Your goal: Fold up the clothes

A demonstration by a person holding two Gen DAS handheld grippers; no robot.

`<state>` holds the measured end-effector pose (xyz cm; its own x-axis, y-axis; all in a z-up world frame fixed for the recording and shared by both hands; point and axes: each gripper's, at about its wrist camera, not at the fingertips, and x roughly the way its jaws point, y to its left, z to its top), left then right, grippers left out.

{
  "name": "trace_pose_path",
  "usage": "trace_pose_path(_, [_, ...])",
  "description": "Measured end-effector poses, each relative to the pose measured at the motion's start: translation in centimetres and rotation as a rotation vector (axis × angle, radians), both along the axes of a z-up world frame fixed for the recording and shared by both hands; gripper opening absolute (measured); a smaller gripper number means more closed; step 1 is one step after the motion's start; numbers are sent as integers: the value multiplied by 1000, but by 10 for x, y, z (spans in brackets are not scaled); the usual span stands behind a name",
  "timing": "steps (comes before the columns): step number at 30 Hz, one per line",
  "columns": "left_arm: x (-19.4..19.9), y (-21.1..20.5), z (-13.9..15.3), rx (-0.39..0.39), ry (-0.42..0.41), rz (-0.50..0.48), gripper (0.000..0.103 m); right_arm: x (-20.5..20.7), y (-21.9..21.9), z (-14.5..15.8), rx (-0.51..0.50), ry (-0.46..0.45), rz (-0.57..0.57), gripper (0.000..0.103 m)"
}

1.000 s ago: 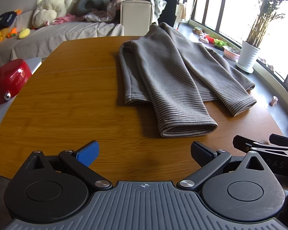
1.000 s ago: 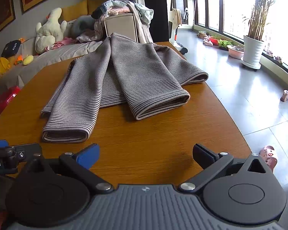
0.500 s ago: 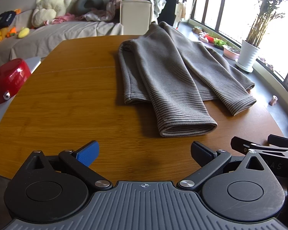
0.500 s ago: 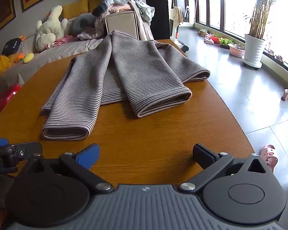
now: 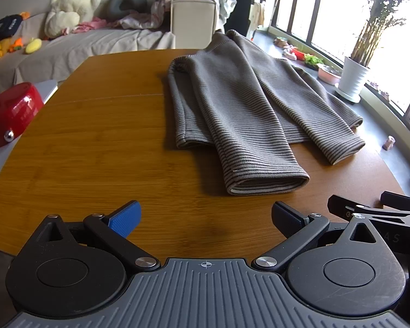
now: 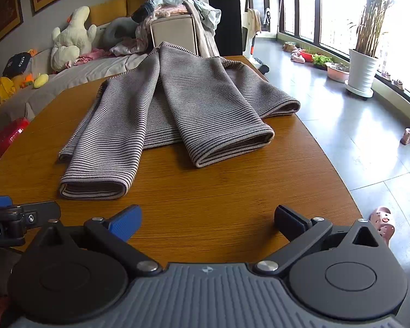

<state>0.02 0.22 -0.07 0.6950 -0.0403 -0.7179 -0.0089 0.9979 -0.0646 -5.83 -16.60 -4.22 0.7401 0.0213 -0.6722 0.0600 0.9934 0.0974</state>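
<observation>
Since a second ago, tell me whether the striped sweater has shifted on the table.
No. In the left wrist view the striped sweater keeps its place against the table seam and far edge; only slight camera drift shows.

Supporting surface: wooden table (image 5: 95, 147), warm brown grain, with a rounded edge nearest you. You can see a thin seam line crossing its top from the left side toward the garment.

Item lying on it: one striped sweater (image 5: 248, 104), grey-brown with dark horizontal stripes, spread flat toward the far and window side of the top. You will find both sleeves folded down over the body, cuffs pointing toward you; the near cuff rests directly on the wood. Its far end reaches the table's far edge.
</observation>
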Motion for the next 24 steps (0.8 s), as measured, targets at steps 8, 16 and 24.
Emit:
trace_pose_path(8, [0, 0, -1, 0, -1, 2, 103, 0, 1, 0, 0, 0, 2, 103])
trace_pose_path(16, [4, 4, 0, -1, -5, 14, 103, 3, 3, 3, -19, -9, 12, 103])
trace_pose_path(24, [30, 20, 7, -31, -40, 0, 103, 24, -3, 6, -16, -20, 15, 103])
